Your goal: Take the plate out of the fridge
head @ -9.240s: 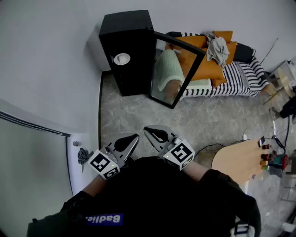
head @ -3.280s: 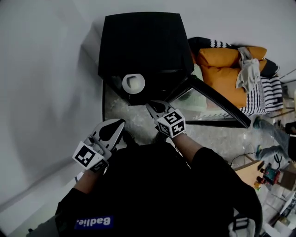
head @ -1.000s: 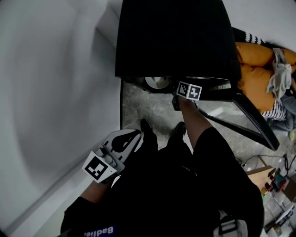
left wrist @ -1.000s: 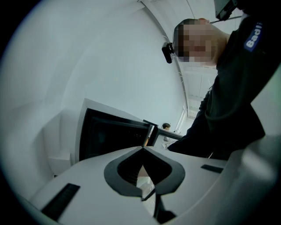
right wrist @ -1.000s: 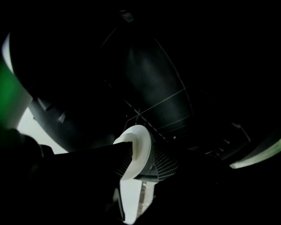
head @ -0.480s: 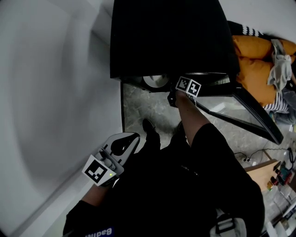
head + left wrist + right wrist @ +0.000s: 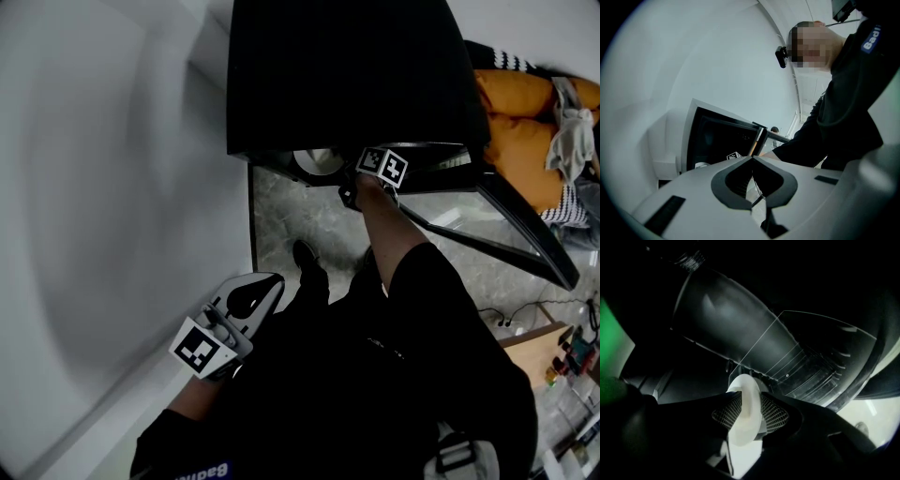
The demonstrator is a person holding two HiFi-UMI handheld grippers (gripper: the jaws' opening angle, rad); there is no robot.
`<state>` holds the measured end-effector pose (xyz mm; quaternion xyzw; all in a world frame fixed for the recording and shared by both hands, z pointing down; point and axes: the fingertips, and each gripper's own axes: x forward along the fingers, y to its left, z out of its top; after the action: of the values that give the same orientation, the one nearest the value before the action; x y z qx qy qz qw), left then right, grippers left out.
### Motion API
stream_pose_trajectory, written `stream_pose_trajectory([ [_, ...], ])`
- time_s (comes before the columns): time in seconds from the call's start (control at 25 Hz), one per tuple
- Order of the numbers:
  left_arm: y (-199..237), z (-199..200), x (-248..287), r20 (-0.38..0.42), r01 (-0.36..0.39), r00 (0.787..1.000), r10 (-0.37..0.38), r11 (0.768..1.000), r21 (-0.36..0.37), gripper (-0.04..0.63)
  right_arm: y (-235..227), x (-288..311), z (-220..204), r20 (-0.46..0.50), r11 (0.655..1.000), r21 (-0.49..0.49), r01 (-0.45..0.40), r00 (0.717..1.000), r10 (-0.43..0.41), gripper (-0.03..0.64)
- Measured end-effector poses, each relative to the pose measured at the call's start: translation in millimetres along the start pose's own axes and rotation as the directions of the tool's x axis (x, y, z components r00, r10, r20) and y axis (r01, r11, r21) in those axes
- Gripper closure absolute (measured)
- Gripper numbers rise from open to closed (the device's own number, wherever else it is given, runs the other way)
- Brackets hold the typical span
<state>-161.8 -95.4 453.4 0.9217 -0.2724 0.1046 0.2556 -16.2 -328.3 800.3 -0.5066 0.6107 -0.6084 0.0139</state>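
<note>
My left claw (image 7: 272,281) hangs low by my hip, well apart from the fridge (image 7: 347,75). Its jaws are closed tip to tip with nothing between them. I judge it is parked there because one claw is enough for a light plate, and this keeps it out of the reach.

Further right, a pale sliver of the plate (image 7: 314,161) shows at the fridge's mouth, just under the black top edge, so it is not yet out. My right arm goes straight in beside it. From above only the marker cube (image 7: 382,167) shows, while the jaws are tucked inside. In the right gripper view my right claw (image 7: 750,412) is clamped on the white rim, one meshed pad on each face of the plate (image 7: 749,397), which stands edge-on between them. A flat plate offers little but its rim to pinch, which I take as the reason for that hold.

The glass door (image 7: 506,225) stands swung wide to the right, leaving the opening free. Beyond it lie orange cushions (image 7: 525,122).

The only print on the gear is the black-and-white square markers on the cubes. I see no brand on the fridge or plate. White lettering on my dark top is cut off at the frame edge, so I make no word of it
</note>
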Motion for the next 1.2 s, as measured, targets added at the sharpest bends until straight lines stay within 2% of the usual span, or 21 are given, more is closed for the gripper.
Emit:
stream_pose_trajectory([
  [0.08, 0.7, -1.6, -1.3, -0.003, 0.000, 1.000, 0.000, 1.000, -0.003, 0.588, 0.3, -0.8, 2.0, 0.015, 0.999, 0.040, -0.018, 1.000, 0.017, 0.488],
  [0.32, 1.4, -3.1, -0.7, -0.001, 0.015, 1.000, -0.015, 1.000, -0.011, 0.588, 2.6, -10.3, -2.0, 0.040, 0.971, 0.183, -0.152, 0.988, 0.148, 0.489],
  [0.64, 1.6, -7.5, 1.5, -0.002, 0.024, 1.000, -0.024, 0.999, -0.025, 0.588, 3.4, -13.8, -11.3, -0.029, 0.955, 0.204, -0.216, 0.974, 0.226, 0.492],
  [0.84, 1.8, -5.9, 3.2, -0.003, 0.029, 1.000, -0.029, 0.999, -0.027, 0.588, 2.9, -17.1, -24.6, -0.084, 0.954, 0.197, -0.227, 0.965, 0.247, 0.531],
  [1.2, 0.8, -12.5, 3.7, -0.015, 0.033, 0.999, -0.034, 0.999, -0.036, 0.588, -0.8, -17.3, -30.3, -0.100, 0.952, 0.202, -0.230, 0.962, 0.254, 0.595],
])
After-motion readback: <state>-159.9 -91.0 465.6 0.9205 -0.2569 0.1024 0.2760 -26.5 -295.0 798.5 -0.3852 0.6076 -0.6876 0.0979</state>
